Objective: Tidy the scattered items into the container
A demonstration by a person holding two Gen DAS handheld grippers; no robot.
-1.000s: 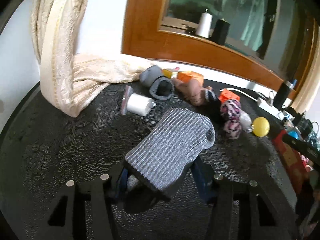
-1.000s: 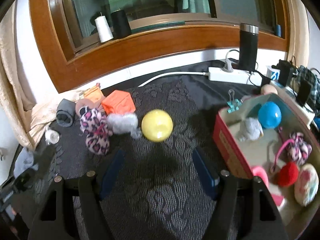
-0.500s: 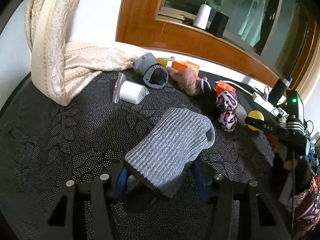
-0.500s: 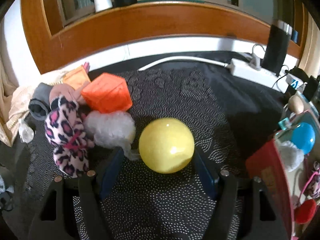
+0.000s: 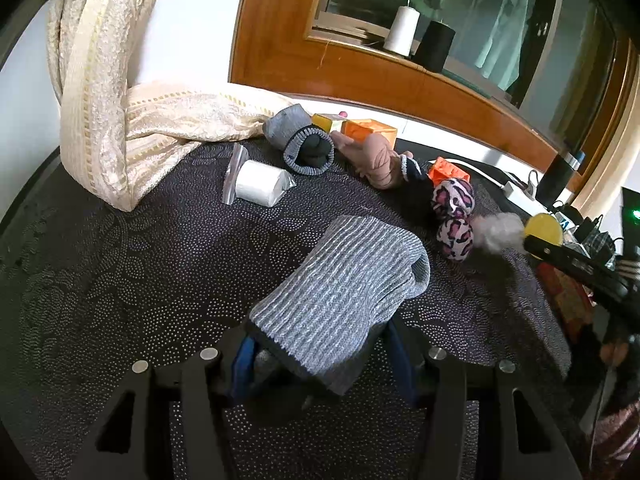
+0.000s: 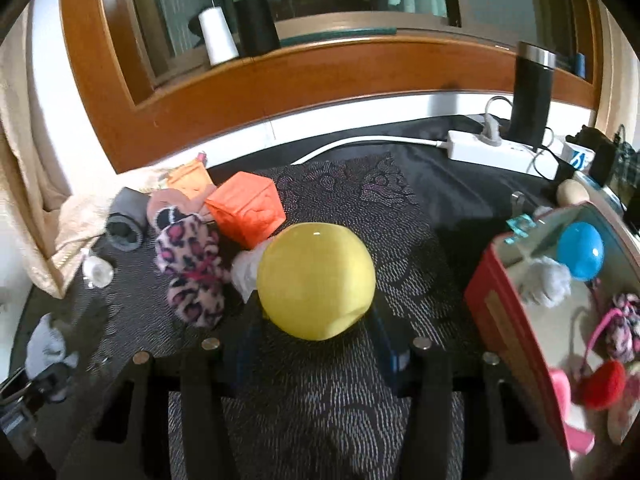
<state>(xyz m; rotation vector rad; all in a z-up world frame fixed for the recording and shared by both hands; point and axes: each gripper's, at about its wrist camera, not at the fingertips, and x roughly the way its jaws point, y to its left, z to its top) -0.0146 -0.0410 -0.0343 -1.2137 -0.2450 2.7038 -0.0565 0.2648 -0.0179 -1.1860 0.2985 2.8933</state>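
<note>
My left gripper [image 5: 320, 360] is shut on a grey striped sock [image 5: 340, 280], which drapes forward over the dark patterned cloth. My right gripper [image 6: 316, 332] is shut on a yellow ball [image 6: 316, 284], whose lower right side is dented by a pad. The red box [image 6: 500, 320] stands to the ball's right and holds a blue ball [image 6: 580, 250], white fluff and pink and red soft toys. Left of the ball lie a leopard-print plush [image 6: 192, 276], white fluff [image 6: 244, 272] and an orange cube [image 6: 248, 212]. A rolled grey sock [image 5: 304, 148], a bagged white roll [image 5: 258, 182] and a doll [image 5: 378, 160] lie farther back.
A cream curtain [image 5: 120, 120] spills onto the table's left rear. A white power strip [image 6: 492, 148] with cables and a black tumbler [image 6: 532, 92] stand at the back right. Thread spools [image 6: 218, 36] sit on the wooden window sill.
My right gripper moved forward around the yellow ball and shut on it. My left gripper kept hold of the striped sock and drifted a little.
</note>
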